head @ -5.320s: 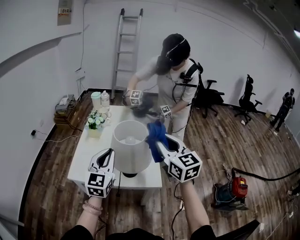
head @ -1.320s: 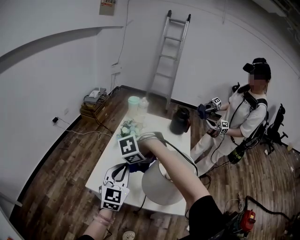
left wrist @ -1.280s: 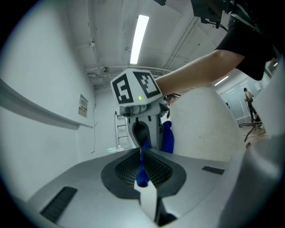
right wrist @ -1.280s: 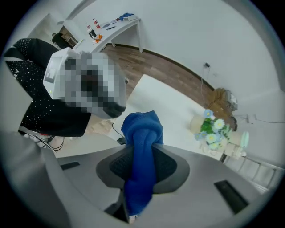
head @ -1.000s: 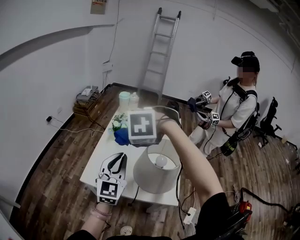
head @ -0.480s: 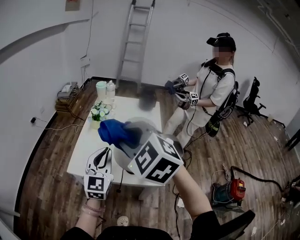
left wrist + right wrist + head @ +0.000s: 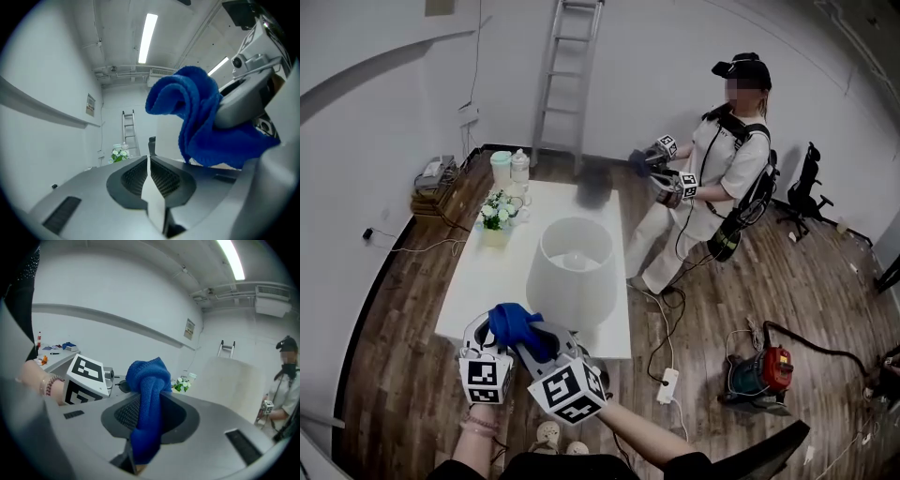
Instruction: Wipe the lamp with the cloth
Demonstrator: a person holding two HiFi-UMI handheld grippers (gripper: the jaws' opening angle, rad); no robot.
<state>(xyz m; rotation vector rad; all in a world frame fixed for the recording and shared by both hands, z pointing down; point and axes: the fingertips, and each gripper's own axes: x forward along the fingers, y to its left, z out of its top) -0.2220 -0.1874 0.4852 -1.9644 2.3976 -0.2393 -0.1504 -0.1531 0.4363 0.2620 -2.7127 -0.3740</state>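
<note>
**Cloth** (image 7: 147,380): blue, looped pile, bunched into a thick fold.
- Clamped between the jaws of the right tool (image 7: 149,416), a knot standing above them and a short tail hanging below.
- Held low at the near edge of the desk (image 7: 483,277), just beside the left tool (image 7: 149,174), apart from the lamp.
- Judged soft, light and limp, apt to drape and to slide over a smooth surface.
- Best held by the bunched middle, as here, with a loose pad left free for contact.

**Lamp** (image 7: 572,267): white tapered shade, open at the top, bulb visible inside.
- Upright near the middle of the desk, base not visible from above.
- Judged light and top-heavy, the shade thin and easily dented or tipped.
- Gentle pressure advised, with strokes along the shade wall.
- Any steadying better taken low at the stem or base than on the shade itself.

**Left tool**: jaws closed together on nothing, raised beside the cloth, free for steadying.

**Task state**: no contact between cloth and shade at present.

**Sundries**:
- Pot of white flowers (image 7: 495,217) near the far left corner of the desk.
- Second person (image 7: 712,159) standing beyond the desk.
- Ladder (image 7: 567,75) against the back wall.
</note>
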